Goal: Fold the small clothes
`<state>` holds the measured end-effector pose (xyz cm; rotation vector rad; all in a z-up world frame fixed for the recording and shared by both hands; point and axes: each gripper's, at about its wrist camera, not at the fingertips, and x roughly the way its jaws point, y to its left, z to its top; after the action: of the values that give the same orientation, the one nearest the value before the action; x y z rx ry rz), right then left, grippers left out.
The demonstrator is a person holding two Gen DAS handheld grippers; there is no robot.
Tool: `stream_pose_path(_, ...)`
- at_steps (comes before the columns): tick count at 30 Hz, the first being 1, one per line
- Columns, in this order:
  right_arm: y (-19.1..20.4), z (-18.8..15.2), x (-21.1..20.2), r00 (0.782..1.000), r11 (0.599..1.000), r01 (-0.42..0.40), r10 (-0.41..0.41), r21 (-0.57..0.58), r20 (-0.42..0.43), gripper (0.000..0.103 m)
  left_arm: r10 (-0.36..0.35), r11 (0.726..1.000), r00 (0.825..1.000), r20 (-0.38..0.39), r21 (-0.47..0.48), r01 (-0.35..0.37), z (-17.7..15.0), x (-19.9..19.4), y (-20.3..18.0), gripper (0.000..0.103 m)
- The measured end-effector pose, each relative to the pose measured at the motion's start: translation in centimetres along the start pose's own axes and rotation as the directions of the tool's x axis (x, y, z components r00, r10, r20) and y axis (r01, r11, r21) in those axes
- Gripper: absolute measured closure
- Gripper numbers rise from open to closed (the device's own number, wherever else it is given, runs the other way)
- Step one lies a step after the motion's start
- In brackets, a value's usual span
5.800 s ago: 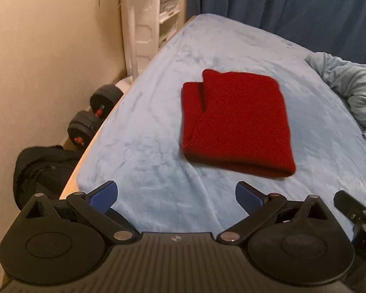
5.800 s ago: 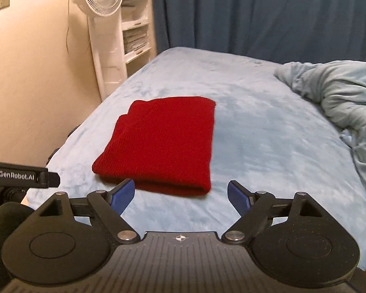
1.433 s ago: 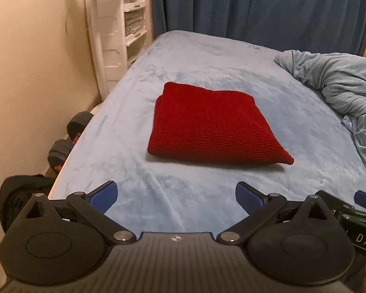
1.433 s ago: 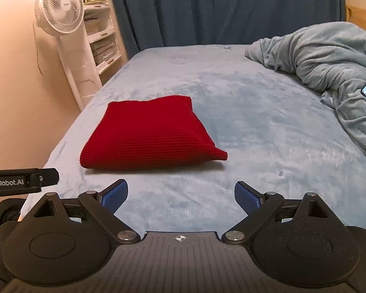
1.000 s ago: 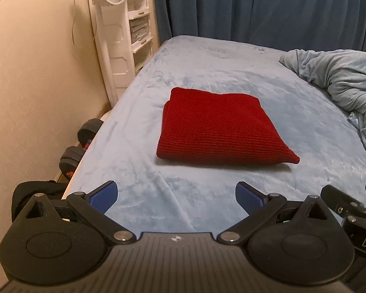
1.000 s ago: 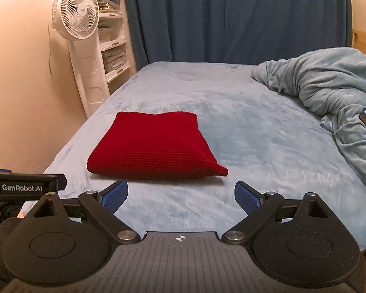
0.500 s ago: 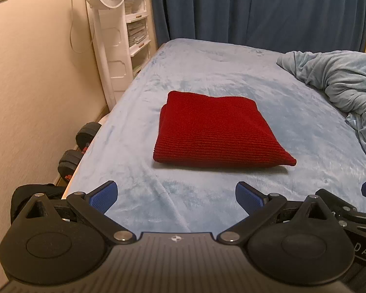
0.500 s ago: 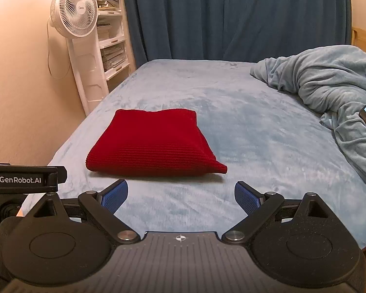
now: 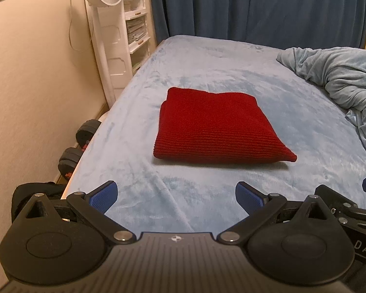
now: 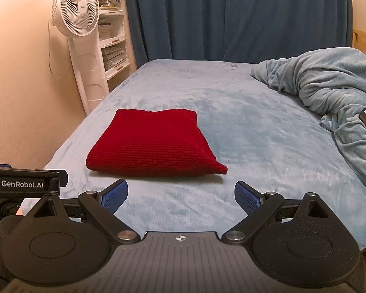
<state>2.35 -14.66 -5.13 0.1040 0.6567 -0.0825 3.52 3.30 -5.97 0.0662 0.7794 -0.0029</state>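
A red knit garment lies folded into a thick, near-square pad toward the left side of a bed, ribbed rows visible, one near corner poking out to a point. The folding looks finished, though hidden layers cannot be checked. The left gripper and right gripper hover at the bed's near edge, fingers spread wide, holding nothing. The bed cover is plush pale blue; a rumpled blanket lies at the right.
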Motion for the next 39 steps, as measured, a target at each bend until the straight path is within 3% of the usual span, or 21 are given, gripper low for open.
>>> stream_pose_path(9,0.07,-0.02,-0.03,1.000,1.000,0.000,0.000,-0.010,0.003,0.008,-0.016,1.000,1.000,0.011,0.002,0.016,-0.19,-0.05,0.04,0.000)
stream_pose_path(39,0.02,0.39,-0.80,1.000,1.000,-0.029,0.029,-0.006,0.010,0.007,0.031,1.000,0.999,-0.008,-0.005,-0.031,0.33,-0.71,0.08,0.000)
